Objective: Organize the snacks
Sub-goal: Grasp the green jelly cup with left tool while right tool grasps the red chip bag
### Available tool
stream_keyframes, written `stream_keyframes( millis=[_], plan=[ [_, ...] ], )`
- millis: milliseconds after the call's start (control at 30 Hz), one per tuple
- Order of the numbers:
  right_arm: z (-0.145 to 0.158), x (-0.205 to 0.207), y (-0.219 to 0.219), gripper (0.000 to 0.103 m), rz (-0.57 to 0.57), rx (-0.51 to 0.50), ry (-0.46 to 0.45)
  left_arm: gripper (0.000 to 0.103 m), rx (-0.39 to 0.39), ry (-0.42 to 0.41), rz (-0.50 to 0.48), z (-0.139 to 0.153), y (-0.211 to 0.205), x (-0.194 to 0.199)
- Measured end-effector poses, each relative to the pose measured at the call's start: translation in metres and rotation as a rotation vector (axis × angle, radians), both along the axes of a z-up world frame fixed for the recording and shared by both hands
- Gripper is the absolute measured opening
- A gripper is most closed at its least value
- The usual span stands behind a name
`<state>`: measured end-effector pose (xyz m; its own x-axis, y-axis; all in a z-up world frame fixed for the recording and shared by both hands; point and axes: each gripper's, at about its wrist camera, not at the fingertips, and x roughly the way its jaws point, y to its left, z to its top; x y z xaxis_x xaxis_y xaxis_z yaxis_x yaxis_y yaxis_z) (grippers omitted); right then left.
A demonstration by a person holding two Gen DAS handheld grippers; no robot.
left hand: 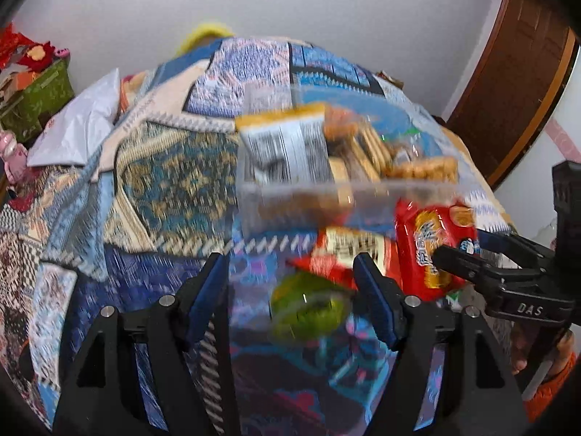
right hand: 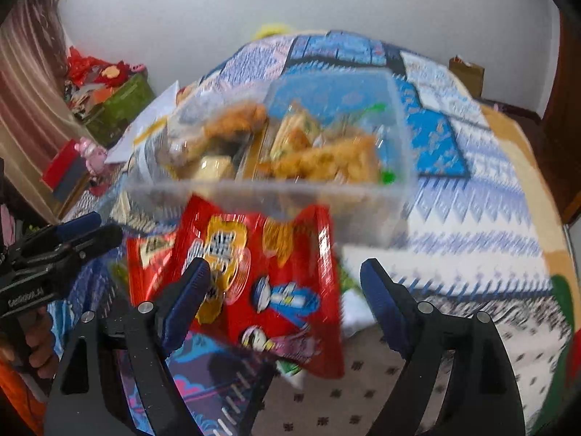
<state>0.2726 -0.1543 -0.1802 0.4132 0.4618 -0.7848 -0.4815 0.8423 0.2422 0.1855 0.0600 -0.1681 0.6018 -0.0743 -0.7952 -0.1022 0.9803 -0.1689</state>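
Red snack pkt (right hand: 268, 283) btwn open right jaws

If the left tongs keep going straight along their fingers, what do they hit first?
Most likely the round yellow-green snack pack lying on the patterned bedspread between the open left tongs. The picture is blurred, so depth is uncertain.

Bed under a patchwork blue quilt (left hand: 174, 167), bearing a clear plastic snack tub (right hand: 363, 203), red packets (left hand: 348, 250), a green pack (left hand: 308, 309).

both wrist cams angled down, shared snack box (left hand: 254, 196)
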Motion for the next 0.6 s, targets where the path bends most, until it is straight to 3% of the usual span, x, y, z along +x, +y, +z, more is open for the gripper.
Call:
stream_keyframes(
  millis=[233,400,600],
  plan=[
    [-0.009,-0.006,0.002,0.084,0.014,-0.015,-0.02,0.074,-0.074,0.033,0.007,-0.017,-0.002,-0.015],
    [-0.006,-0.012,-0.008,0.062,-0.001,0.01,-0.029,0.074,-0.083,0.082,0.008,-0.035,-0.006,-0.011],
    [-0.002,-0.025,-0.019,0.052,0.005,0.028,-0.019,0.074,-0.13,0.079,0.036,-0.042,-0.006,-0.005]
  ],
)
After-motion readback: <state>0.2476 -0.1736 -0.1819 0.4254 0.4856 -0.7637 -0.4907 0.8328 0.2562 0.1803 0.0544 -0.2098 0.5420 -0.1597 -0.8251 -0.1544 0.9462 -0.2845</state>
